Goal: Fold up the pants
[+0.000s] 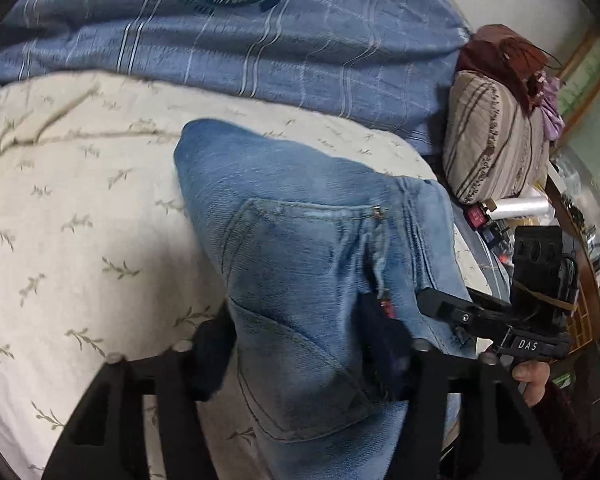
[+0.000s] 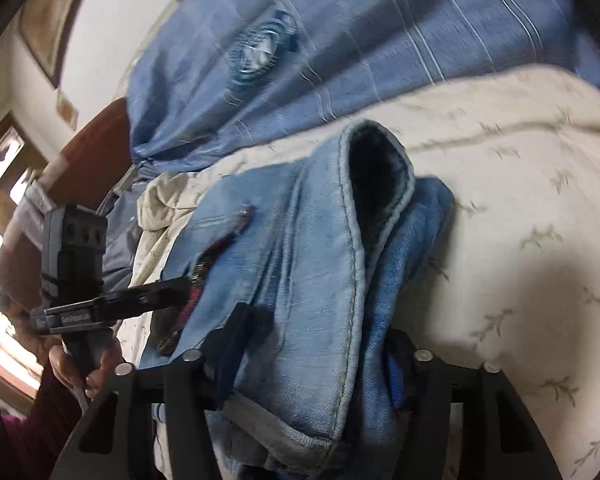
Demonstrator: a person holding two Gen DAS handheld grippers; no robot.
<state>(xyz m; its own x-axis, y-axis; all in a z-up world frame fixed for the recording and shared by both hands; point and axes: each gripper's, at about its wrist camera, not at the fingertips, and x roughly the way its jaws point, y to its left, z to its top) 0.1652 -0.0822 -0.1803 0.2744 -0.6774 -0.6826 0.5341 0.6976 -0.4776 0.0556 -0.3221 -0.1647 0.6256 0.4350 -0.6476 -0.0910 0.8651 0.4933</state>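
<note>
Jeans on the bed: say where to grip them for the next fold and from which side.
Grip the jeans at the thick near end, one gripper at each side edge, coming from the near side of the cream quilt. The left gripper already closes on the pocket side and the right gripper on the hemmed side; the far end lies flat.

The jeans [image 1: 300,248] run off the bottom edge in both views, their legs unseen. Small items [image 1: 496,216] past the bed's [image 1: 80,200] far corner are too blurred to identify.
</note>
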